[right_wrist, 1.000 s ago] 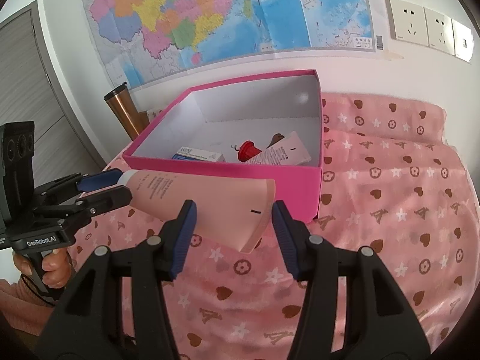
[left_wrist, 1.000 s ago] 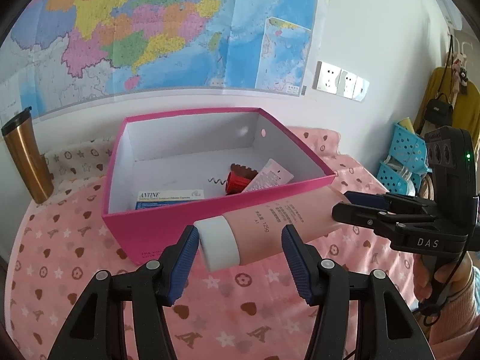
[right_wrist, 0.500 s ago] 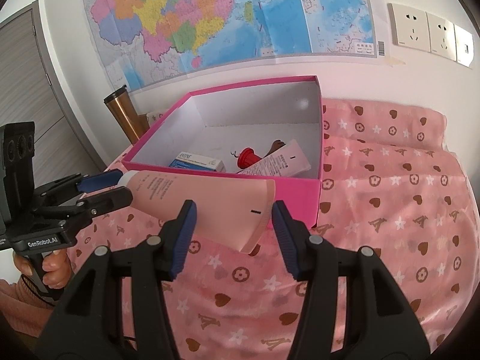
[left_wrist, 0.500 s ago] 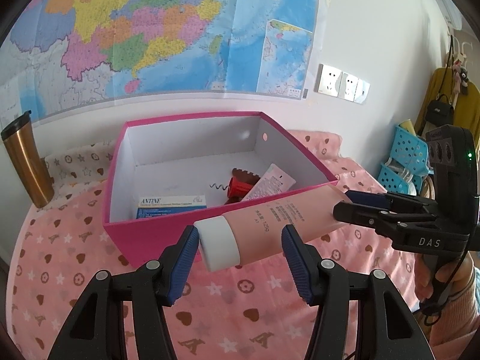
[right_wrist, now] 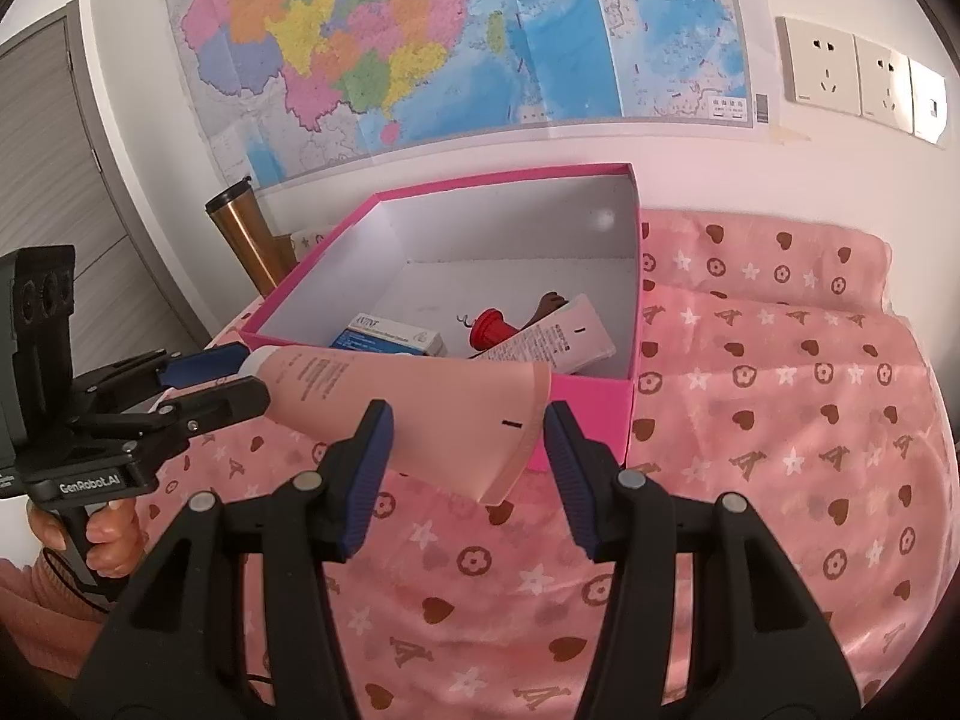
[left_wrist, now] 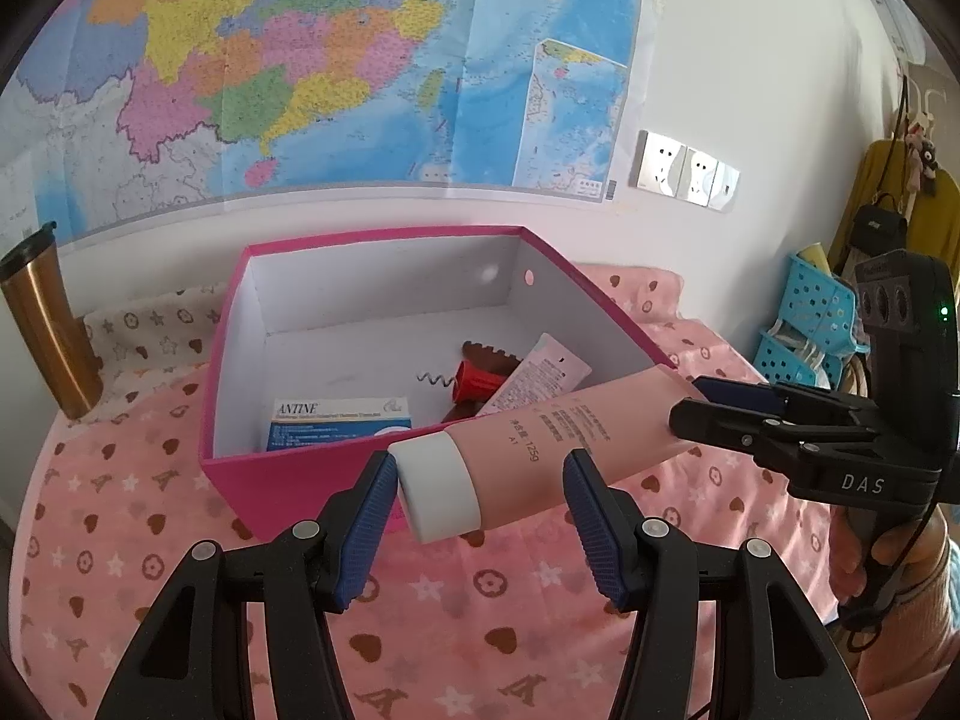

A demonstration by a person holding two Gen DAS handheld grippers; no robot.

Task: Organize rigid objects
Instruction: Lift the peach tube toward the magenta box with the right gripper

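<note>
1. L gripper [left_wrist: 480, 462]: jaws part-open and clamped on the pink tube [left_wrist: 570, 426]. One pad is on the white cap end, the other on the tube body, w/ the tube running diagonally btwn them.
2. R gripper [right_wrist: 467, 414]: jaws part-open, gripping the same tube across its flat crimped end, w/ a pad on each edge.
3. The tube hangs in the air btwn the two grippers, roughly level. It sits above the pink heart-print cloth [left_wrist: 480, 630] on the desk, just in front of the box's near wall, not inside it.
4. A hand [right_wrist: 102, 540] holds the L gripper's handle. Another hand [left_wrist: 900, 546] holds the R one.
5. Pink box [left_wrist: 288, 480], open top, white inside, rests on the cloth. In it:
   - blue-white "ANTINE" carton [left_wrist: 339, 420] near the front wall
   - red corkscrew [left_wrist: 474, 381]
   - smaller pink tube [left_wrist: 540, 369] leaning over a brown item [left_wrist: 486, 354], which I can't identify
6. Copper tumbler [left_wrist: 48, 324] w/ black lid stands upright left of the box, by the wall.
7. Far:
   - wall map [left_wrist: 300, 60]
   - sockets [left_wrist: 684, 171] to its right
   - blue baskets [left_wrist: 816, 312] off the desk's right side
</note>
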